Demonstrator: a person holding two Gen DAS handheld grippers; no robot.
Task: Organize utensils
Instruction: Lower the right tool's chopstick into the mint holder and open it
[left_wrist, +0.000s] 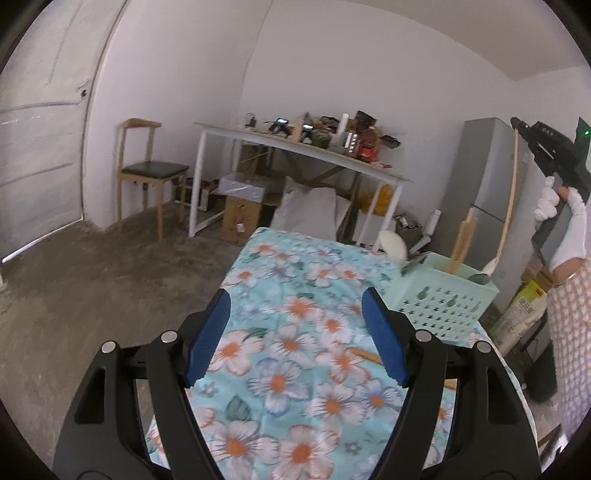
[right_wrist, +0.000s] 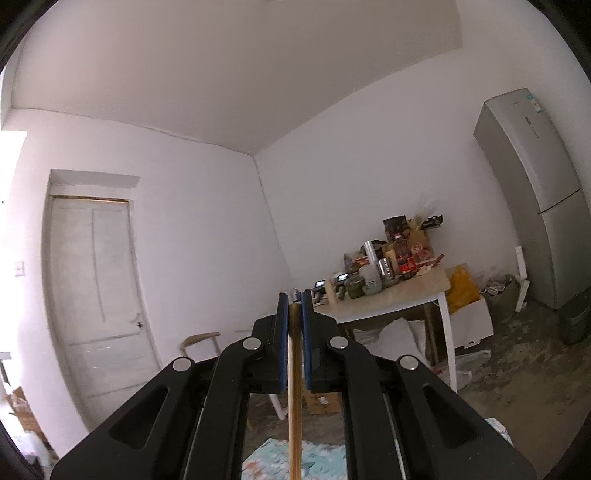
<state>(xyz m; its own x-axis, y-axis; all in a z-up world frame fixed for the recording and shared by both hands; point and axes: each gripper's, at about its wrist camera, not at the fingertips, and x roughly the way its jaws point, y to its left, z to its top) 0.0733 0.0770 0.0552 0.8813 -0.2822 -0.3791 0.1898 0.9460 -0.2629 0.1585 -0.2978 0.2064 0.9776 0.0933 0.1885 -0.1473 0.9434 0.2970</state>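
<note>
My left gripper (left_wrist: 295, 302) is open and empty above the floral tablecloth (left_wrist: 280, 369). A mint green perforated basket (left_wrist: 439, 299) stands at the table's far right and holds wooden utensils (left_wrist: 461, 243) upright. A wooden stick (left_wrist: 364, 355) lies on the cloth by my right finger pad. My right gripper (right_wrist: 294, 299) is shut on a long thin wooden handle (right_wrist: 294, 387). In the left wrist view that handle (left_wrist: 509, 199) hangs from the raised right gripper (left_wrist: 517, 123) down into the basket, with a white end low down.
A white ladle-like object (left_wrist: 395, 245) lies behind the basket. A cluttered white desk (left_wrist: 306, 147), a wooden chair (left_wrist: 147, 173) and a grey fridge (left_wrist: 480, 177) stand beyond the table. My gloved hand (left_wrist: 561, 229) is at the right.
</note>
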